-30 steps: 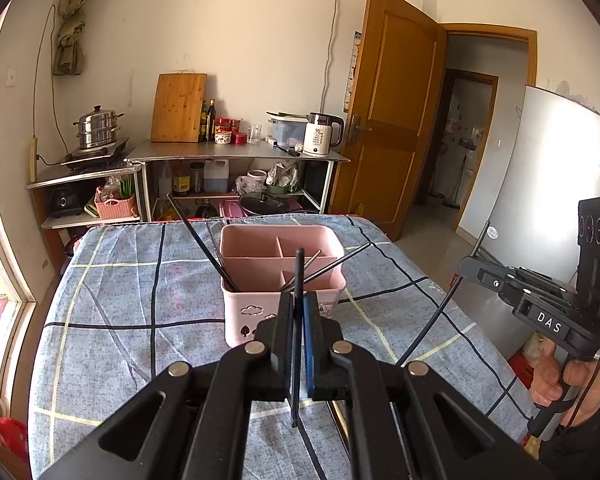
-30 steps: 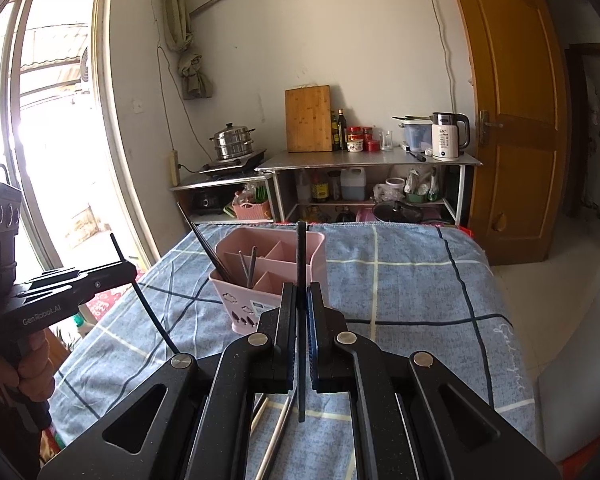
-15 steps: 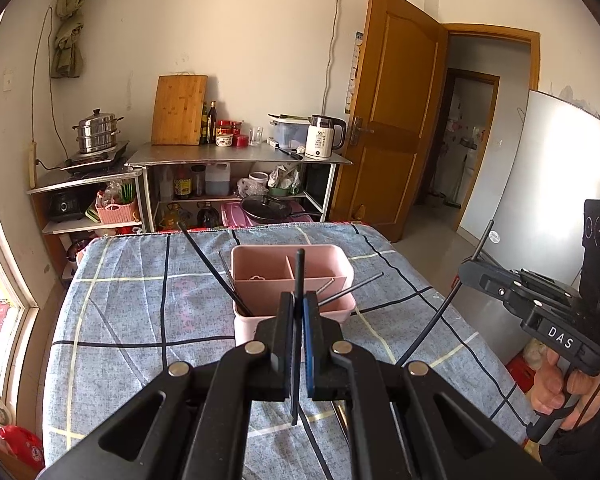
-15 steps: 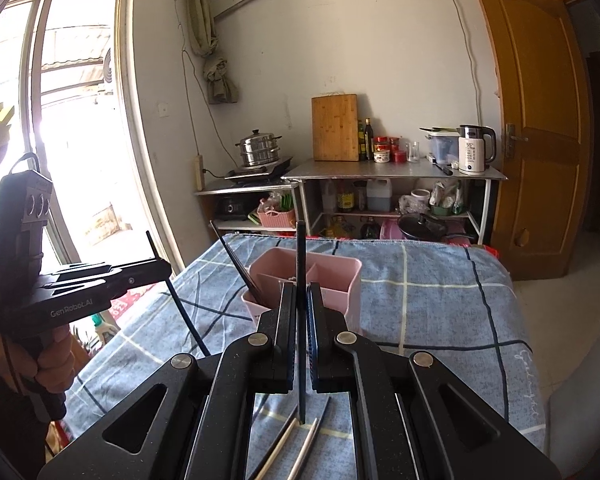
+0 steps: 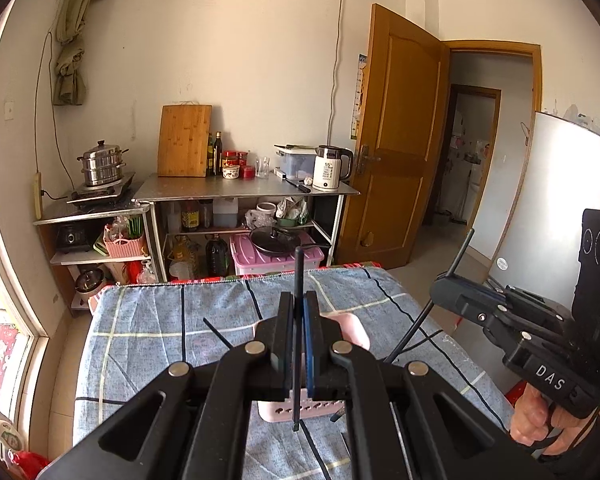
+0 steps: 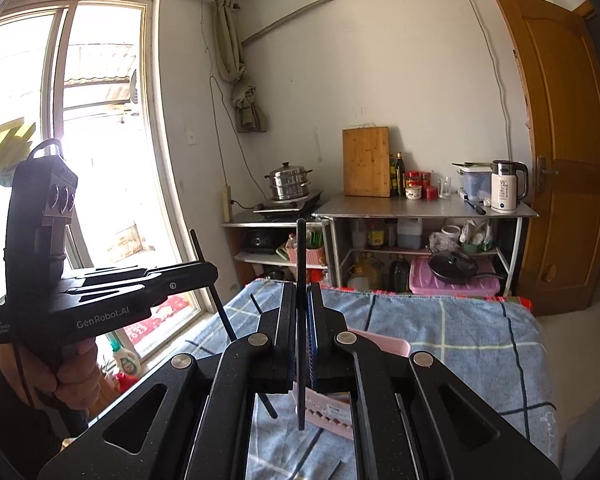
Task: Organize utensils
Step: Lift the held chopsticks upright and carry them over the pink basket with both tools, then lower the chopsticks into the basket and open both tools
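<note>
My left gripper [image 5: 299, 300] is shut on a black chopstick [image 5: 297, 272] that stands upright between its pads. My right gripper [image 6: 302, 292] is shut on a second black chopstick [image 6: 301, 248], also upright. Each gripper shows in the other's view: the right gripper [image 5: 440, 292] at the right, the left gripper [image 6: 208, 270] at the left. The pink utensil caddy [image 5: 354, 330] sits on the blue checked table below and is mostly hidden behind my fingers; it also shows in the right wrist view [image 6: 384, 346]. A black chopstick [image 5: 218, 334] leans out of the caddy.
The blue plaid cloth [image 5: 148, 320] covers the table. A steel shelf [image 5: 244, 190] with a kettle, cutting board and bottles stands at the far wall. A white fridge [image 5: 556, 200] is at the right, a window [image 6: 80, 160] at the left.
Both grippers have risen and tilted up, each still holding its chopstick. The caddy has dropped low in both views and is now largely hidden behind the fingers.
</note>
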Demonstrator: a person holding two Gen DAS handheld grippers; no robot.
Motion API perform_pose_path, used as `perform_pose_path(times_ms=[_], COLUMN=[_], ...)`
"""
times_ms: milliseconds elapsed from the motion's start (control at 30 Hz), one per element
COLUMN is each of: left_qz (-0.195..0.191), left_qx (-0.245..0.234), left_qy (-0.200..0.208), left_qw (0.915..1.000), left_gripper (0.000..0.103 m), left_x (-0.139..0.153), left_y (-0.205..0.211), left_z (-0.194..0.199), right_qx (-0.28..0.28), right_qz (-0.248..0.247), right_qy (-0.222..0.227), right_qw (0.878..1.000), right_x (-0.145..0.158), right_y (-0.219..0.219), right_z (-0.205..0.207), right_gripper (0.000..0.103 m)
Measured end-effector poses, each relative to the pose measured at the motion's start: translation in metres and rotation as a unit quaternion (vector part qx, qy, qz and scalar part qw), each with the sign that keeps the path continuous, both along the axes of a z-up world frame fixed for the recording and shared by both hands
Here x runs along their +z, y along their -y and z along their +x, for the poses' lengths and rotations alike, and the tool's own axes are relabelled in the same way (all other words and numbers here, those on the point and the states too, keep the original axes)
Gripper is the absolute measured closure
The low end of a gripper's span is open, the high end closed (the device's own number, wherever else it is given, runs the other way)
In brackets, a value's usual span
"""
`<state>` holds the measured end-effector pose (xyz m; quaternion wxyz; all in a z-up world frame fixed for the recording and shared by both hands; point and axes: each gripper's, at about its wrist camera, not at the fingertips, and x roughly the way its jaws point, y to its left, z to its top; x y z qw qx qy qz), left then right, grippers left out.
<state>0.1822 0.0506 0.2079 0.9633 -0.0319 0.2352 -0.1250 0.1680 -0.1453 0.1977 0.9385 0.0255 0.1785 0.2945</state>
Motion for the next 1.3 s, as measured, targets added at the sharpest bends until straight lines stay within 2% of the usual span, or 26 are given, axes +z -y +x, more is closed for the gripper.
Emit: perform_pose_path(times_ms=[200,333,767,1033,1167,1300], left_qz=[-0.003,-0.008,-0.028,-0.027,-0.031,-0.034], left_qx=[0.012,0.017,0.004,0.004,0.006,0.009], left_qy=[0.024,0.032,0.003,-0.042,-0.061,-0.062], left_qw=[0.9996,0.9993,0.9996,0.9987,0.9977,0.9974], left_gripper=[0.098,0.098,0.098,0.098,0.098,0.095], left_x=[0.016,0.013,-0.044,-0.079,-0.091,-0.093], left_y=[-0.005,-0.006,-0.005,-0.004,-0.005,-0.009], left_z=[0.019,0.032,0.061,0.066,0.067,0.062], right_qx=[-0.014,-0.025,-0.051,-0.044,-0.038,-0.033], right_qz=[0.014,0.019,0.000,-0.021,-0.028,-0.028], right_qy=[0.010,0.012,-0.022,-0.060,-0.079,-0.094], right_qw=[1.000,0.999,0.998,0.997,0.996,0.995], right_x=[0.009,0.008,-0.032,-0.057,-0.069,-0.075], right_y=[-0.009,-0.011,-0.011,-0.012,-0.011,-0.007], right_z=[0.024,0.037,0.059,0.067,0.069,0.071], right_gripper=[0.098,0.098,0.098,0.098,0.098,0.098])
